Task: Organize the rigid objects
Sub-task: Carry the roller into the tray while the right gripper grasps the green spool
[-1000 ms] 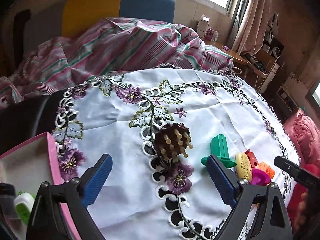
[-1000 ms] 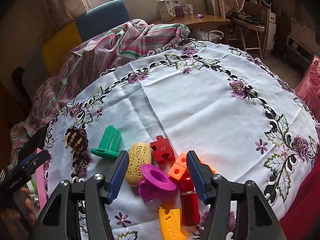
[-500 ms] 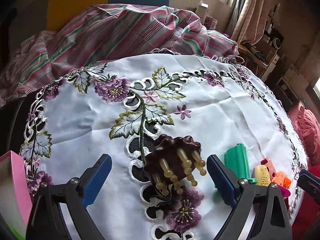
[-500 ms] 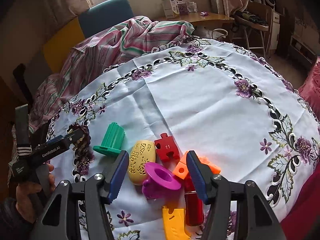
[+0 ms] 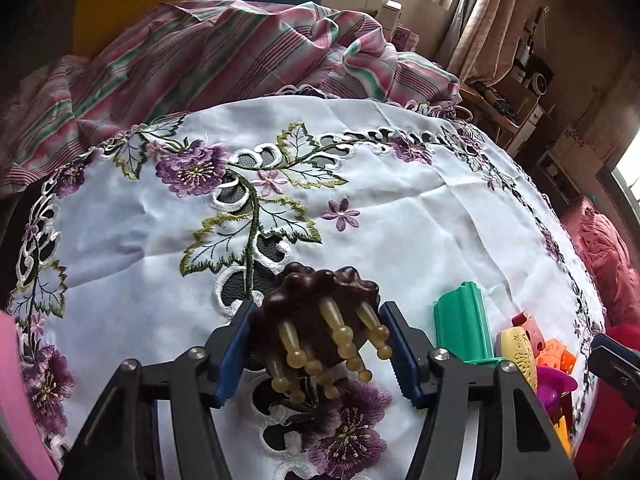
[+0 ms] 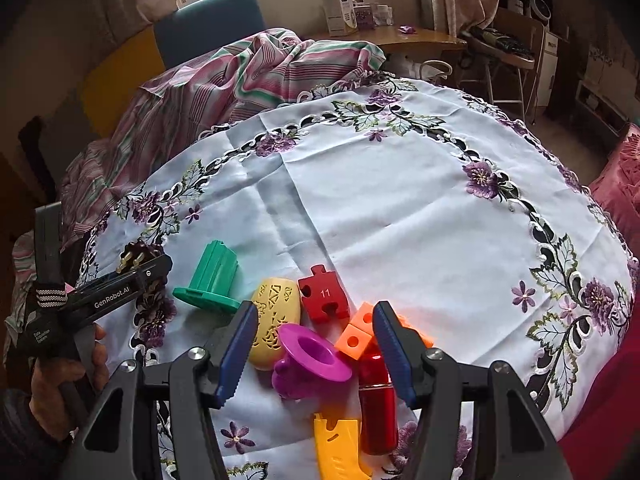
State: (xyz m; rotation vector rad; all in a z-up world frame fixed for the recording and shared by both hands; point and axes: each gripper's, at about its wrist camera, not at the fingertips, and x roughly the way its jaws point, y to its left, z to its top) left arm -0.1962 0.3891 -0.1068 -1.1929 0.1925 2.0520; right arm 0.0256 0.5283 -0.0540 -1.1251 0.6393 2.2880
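Observation:
A dark brown massager with tan pegs (image 5: 320, 320) lies on the embroidered tablecloth (image 5: 400, 208). My left gripper (image 5: 316, 344) is shut on it, one blue pad on each side. In the right wrist view the massager (image 6: 138, 254) shows behind the left gripper's body. My right gripper (image 6: 312, 344) is open and hovers over a magenta spool (image 6: 308, 356), beside a yellow oval piece (image 6: 276, 320), a red puzzle piece (image 6: 322, 294), orange cubes (image 6: 356, 338), a red cylinder (image 6: 378, 404) and a yellow flat piece (image 6: 336, 444). A green spool (image 6: 214, 278) lies to the left.
A pink box (image 5: 16, 380) edge shows at the left of the left wrist view. A striped blanket (image 6: 240, 80) is heaped beyond the table, with chairs behind. A wooden desk (image 6: 384, 36) stands at the back. A red cushion (image 5: 600, 252) lies right of the table.
My left gripper moved forward from the pink box to the brown massager and closed its pads on it. My right gripper stayed open over the toy pile.

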